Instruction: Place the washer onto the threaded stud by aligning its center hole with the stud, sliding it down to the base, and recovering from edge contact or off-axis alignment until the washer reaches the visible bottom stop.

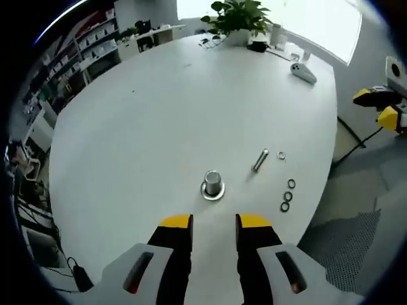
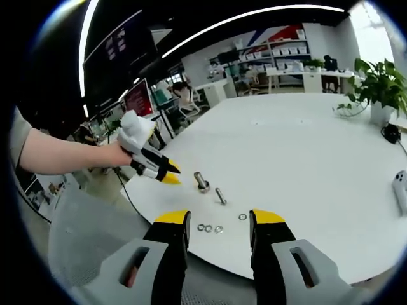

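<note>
Four washers (image 2: pixel 210 228) lie loose near the table (image 1: pixel 159 108) edge, none threaded yet. Upright stud (image 1: pixel 212 183) waits on its base, spare bolt (image 1: pixel 260 160) lying beside. Left gripper (image 1: pixel 213 223) hovers just before the stud, jaws apart, empty; right gripper (image 2: pixel 218 221) open above the washers, probably lining up a pick.

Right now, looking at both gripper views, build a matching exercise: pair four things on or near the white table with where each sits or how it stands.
Things:
1. upright stud
2. loose bolt
3. potted plant
4. left tool

Places or states:
A. lying on its side
B. at the far table edge
C. held by a hand beside the table
D. standing on its round base

Pairs: 1-D, 2-A, 3-B, 4-C
</note>
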Motion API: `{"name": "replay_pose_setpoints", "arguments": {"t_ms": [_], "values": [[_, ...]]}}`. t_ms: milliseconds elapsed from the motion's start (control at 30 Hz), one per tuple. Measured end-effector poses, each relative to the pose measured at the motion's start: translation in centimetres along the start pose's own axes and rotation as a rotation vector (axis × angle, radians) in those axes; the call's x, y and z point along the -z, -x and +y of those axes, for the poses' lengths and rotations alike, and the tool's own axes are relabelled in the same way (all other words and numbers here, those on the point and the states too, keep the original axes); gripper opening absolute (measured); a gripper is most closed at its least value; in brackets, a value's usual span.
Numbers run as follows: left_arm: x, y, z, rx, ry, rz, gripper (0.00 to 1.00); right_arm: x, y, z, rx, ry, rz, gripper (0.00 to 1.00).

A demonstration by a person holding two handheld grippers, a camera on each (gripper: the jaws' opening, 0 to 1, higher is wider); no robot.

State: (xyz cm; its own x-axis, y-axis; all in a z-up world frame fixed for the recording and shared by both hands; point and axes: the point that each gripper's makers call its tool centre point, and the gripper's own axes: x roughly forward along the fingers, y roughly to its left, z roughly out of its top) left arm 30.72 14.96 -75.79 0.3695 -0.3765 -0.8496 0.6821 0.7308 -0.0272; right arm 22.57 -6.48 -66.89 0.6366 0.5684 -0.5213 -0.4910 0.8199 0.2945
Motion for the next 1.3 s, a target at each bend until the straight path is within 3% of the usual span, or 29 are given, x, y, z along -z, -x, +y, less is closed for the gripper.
{"name": "replay_pose_setpoints", "arguments": {"t_ms": [400, 533, 700, 1033, 1300], "values": [[1.2, 5.4, -1.6, -0.016, 0.103, -0.164, 0.27, 0.3, -0.1, 0.3, 0.0, 0.038, 0.024, 0.4], [2.1, 6.8, -2.7, -0.006, 0.116, -0.181, 0.27, 0.6, 0.0, 0.2, 0.012, 0.049, 0.037, 0.4], [2.2, 9.3, -3.4, -0.005, 0.206, -0.263, 0.27, 0.8, -0.1, 0.1, 0.018, 0.057, 0.051, 0.4], [3.3, 11.3, -5.5, 0.001, 0.188, -0.293, 0.27, 1.4, -0.3, -0.2, 0.035, 0.078, 0.094, 0.4], [3.7, 12.6, -5.2, -0.019, 0.162, -0.312, 0.27, 1.7, -0.3, -0.3, 0.046, 0.095, 0.112, 0.4]]}}
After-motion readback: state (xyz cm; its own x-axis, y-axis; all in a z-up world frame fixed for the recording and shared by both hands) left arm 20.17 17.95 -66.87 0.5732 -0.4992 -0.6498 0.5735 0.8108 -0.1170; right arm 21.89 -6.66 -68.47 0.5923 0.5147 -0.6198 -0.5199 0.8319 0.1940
